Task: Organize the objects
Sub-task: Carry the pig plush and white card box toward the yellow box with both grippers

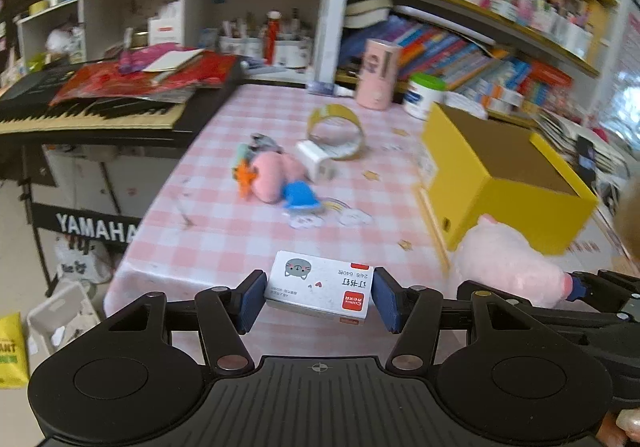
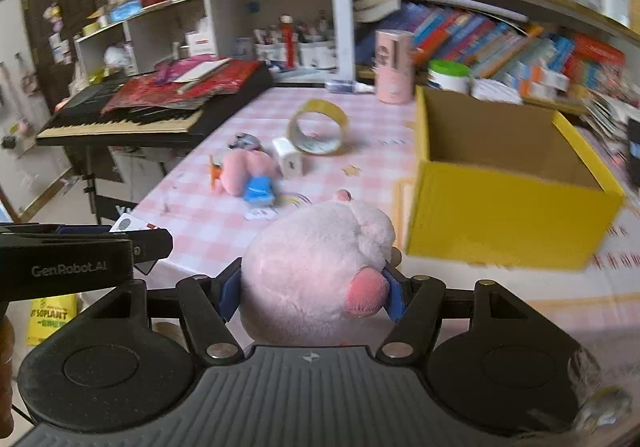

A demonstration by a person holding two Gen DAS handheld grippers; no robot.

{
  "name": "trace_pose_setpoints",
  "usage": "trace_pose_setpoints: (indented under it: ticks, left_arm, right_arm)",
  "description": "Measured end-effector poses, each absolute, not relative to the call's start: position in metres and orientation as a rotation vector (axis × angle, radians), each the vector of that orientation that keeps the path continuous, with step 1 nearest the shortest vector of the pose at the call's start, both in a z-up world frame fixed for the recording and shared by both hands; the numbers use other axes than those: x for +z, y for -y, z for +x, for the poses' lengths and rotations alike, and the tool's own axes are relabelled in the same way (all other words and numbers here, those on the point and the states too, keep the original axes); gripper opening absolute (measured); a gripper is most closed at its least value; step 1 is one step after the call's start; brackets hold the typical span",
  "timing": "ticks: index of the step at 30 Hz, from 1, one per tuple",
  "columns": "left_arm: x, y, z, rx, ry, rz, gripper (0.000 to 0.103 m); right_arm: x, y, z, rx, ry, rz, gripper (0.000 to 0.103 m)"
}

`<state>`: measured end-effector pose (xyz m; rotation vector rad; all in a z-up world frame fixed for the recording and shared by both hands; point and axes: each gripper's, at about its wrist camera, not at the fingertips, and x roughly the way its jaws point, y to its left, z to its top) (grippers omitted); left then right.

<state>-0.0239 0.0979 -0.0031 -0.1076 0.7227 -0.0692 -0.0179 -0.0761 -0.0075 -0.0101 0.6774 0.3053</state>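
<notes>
A black Yamaha keyboard [image 1: 92, 115], strewn with red wrappers, stands at the far left beside a tabletop [image 1: 208, 207] covered in pink-and-white check. At the near edge of that tabletop, the left tool [image 1: 318, 297] grips a white staple box [image 1: 320, 289] printed with a grey cat face, its blue pads pressed against the box's two short ends. Farther back, near the middle of the cloth, lies a loose cluster: a small pink plush [image 1: 268, 175] with an orange star-shaped piece at its left and a blue item [image 1: 300, 197] touching its near side, then a white charger plug [image 1: 314, 159] just beside a roll of yellow tape [image 1: 336, 133] standing on edge. A pink cylindrical container [image 1: 378, 75] and a white jar with a green lid [image 1: 424, 95] stand at the back, in front of crowded bookshelves. To the right, an open yellow cardboard box [image 2: 508, 215] rests on the tabletop, its brown interior showing nothing inside from this angle. Just in front of the box's near left corner, the right tool [image 2: 312, 297] is clamped on a large pale-pink plush pig [image 2: 316, 267], both blue pads sunk into its fur, the toy's darker pink snout against the right-hand pad.
</notes>
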Motion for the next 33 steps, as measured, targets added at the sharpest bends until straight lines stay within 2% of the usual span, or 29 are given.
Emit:
trace_pose_setpoints:
  ticks: [17,33]
  left_arm:
    - [-0.008,-0.028,-0.040,-0.347,-0.721,-0.031,0.056]
    - [-0.003,0.016,-0.010,-0.435,-0.694,0.003,0.056]
  right_arm:
    - [-0.014,0.145,-0.089,0.009,-0.696,0.093,0.064]
    - [-0.011,0.185,-0.080,-0.102,-0.690,0.132,0.064]
